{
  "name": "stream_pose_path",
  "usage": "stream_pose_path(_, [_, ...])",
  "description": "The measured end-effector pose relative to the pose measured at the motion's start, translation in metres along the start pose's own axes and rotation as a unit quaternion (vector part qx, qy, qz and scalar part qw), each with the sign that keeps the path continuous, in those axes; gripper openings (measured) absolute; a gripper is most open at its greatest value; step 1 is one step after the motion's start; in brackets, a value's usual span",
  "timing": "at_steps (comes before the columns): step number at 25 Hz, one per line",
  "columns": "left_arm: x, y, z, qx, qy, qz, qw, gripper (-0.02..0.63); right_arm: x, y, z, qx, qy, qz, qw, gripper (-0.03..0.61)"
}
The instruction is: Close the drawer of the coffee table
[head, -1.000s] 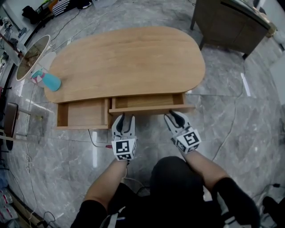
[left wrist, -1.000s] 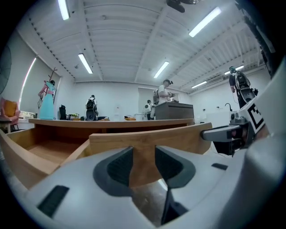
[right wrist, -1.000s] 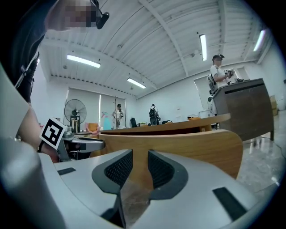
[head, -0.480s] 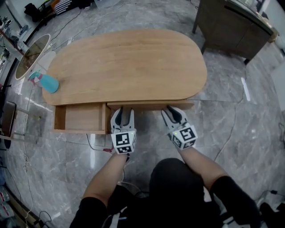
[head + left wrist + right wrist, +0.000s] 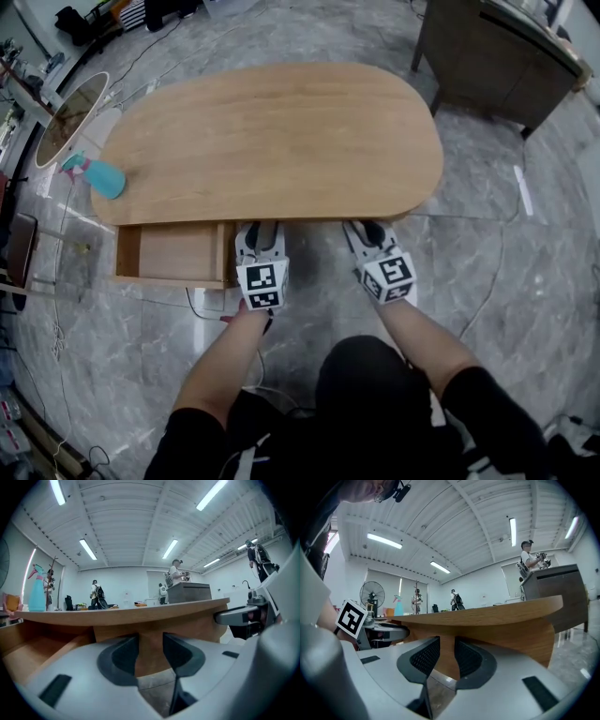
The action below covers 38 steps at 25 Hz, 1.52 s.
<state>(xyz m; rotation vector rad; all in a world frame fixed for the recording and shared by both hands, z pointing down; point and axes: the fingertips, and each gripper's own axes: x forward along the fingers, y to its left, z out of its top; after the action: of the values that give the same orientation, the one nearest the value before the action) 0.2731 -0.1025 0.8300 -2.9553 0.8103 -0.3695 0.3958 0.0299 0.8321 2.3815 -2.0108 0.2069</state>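
Left gripper (image 5: 260, 232) and right gripper (image 5: 366, 232), jaws spread and empty, were at the drawer front (image 5: 150, 641); uneven pushing could jam it askew.

A spray bottle (image 5: 98, 175) sits on the bench's (image 5: 281, 131) left end; an open drawer (image 5: 173, 253) juts out below it, at lower left.

In the head view the fingertips of the left gripper (image 5: 260, 232) and the right gripper (image 5: 366, 230) lie under the overhanging edge of the coffee table (image 5: 272, 131), so contact with the wood behind cannot be told. The back of the open drawer (image 5: 173, 253) is hidden beneath the tabletop. The dark cabinet (image 5: 497, 56) is cut by the top edge, and the person (image 5: 366, 403) by the bottom. In the left gripper view the distant people (image 5: 97, 594) are too small to make out.
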Motion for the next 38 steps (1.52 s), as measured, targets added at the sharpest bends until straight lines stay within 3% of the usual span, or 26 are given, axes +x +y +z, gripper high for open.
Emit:
stream_pose_path(6, [-0.001,-0.001,-0.001,-0.012,-0.025,0.005,0.9996,0.156,0.001,0.002,-0.001,-0.002,-0.007,0.004,1.000,0.095])
stream_pose_path(10, [-0.009,-0.022,0.000,-0.002,-0.028,-0.024,0.9993,0.155,-0.013,0.011,-0.005,-0.004,-0.001,0.021,1.000,0.096])
stream_pose_path(16, [-0.046,-0.043,0.001,-0.039,-0.033,-0.052,0.9973,0.147,-0.051,0.043,0.018,0.000,0.000,0.049,0.999,0.096])
stream_pose_path(25, [-0.145,-0.043,0.079,-0.089,-0.030,-0.058,0.9939,0.147,-0.125,0.101,0.129,-0.011,-0.005,0.098,0.995,0.096])
stream_pose_path(31, [-0.220,-0.011,0.148,-0.114,0.000,-0.022,0.9932,0.147,-0.148,0.141,0.216,0.022,-0.010,0.100,0.995,0.096])
stream_pose_path(38, [-0.274,0.013,0.230,-0.116,0.032,0.026,0.9924,0.147,-0.156,0.145,0.308,0.056,-0.029,0.097,0.993,0.096])
